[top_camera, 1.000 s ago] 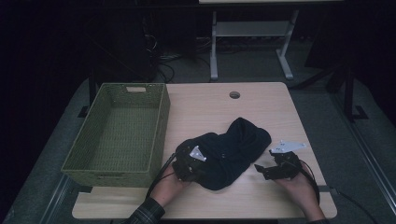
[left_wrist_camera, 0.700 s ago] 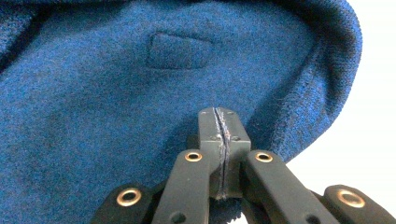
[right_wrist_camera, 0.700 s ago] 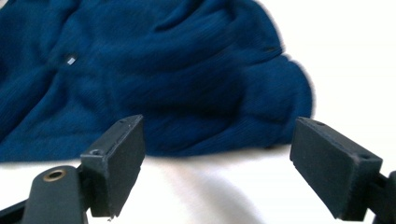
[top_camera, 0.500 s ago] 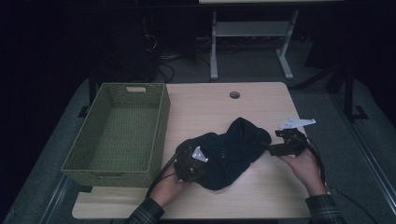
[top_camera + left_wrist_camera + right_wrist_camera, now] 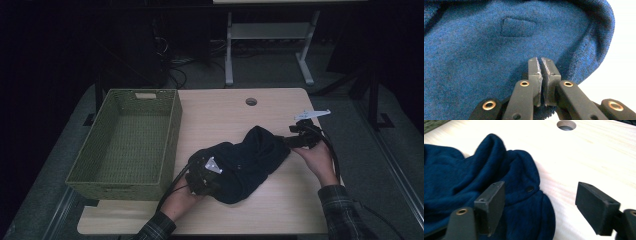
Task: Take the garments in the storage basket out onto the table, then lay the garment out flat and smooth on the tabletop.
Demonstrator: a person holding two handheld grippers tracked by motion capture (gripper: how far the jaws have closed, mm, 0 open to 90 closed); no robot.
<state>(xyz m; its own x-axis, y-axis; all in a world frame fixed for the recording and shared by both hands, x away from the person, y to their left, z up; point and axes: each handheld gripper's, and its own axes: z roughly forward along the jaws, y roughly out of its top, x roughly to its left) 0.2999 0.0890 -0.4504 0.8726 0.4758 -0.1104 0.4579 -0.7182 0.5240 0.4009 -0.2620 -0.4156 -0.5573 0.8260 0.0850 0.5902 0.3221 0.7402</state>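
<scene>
High view: the left tongs [image 5: 202, 175] pinched the crumpled dark-blue knitted garment [image 5: 245, 162] on the pale wooden tabletop [image 5: 220, 115]; the right tongs [image 5: 292, 141], closing lately, gaped at its far edge.

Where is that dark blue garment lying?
In the high view, the dark blue garment lies crumpled on the table's near middle, right of the green basket.

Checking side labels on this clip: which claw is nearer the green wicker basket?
Left. The left claw sits just off the green wicker basket, near its front right corner, shut on the dark blue garment. The right claw is open at the garment's far right end.
</scene>
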